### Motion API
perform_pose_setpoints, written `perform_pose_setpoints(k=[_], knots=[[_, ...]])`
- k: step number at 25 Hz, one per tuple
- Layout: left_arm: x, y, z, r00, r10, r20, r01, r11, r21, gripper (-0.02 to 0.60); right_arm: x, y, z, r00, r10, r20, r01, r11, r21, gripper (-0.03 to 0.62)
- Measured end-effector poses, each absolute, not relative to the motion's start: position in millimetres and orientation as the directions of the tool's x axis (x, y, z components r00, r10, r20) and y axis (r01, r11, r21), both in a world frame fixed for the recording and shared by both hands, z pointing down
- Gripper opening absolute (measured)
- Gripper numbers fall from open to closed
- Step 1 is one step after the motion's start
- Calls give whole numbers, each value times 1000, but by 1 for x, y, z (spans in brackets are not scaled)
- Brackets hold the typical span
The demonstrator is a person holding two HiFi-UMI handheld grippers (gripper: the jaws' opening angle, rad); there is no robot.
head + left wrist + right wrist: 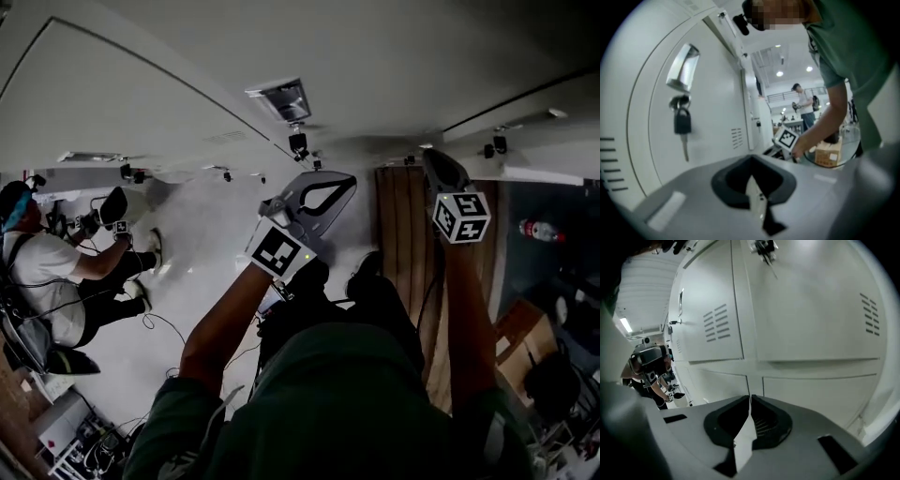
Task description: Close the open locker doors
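Locker doors (801,305) stand just ahead of us, every one in sight apparently shut, as we hold the left gripper (751,160) and right gripper (750,398) near them, both jaws clenched empty, and little, we judge, is left to close.

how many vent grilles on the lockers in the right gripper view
2: one vent grille on the upper left door, another on the upper right door's edge. Farther lockers may hide more.
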State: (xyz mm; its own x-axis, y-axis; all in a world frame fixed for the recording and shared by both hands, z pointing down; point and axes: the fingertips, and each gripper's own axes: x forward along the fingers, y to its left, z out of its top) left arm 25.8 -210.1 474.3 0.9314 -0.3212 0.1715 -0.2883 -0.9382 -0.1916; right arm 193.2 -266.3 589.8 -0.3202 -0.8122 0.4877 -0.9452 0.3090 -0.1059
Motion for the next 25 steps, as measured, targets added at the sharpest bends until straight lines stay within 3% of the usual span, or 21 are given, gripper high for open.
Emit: perform_pose_setpoints(k=[14, 25], knots=[[-6, -172, 382, 916, -384, 113, -337, -892, -301, 2, 145, -210, 392, -421, -888, 184, -907, 416, -63, 14], [-51, -140, 333, 892, -450, 44, -408, -844, -347, 2, 92, -155, 290, -514, -855, 68, -857, 516, 7, 8]])
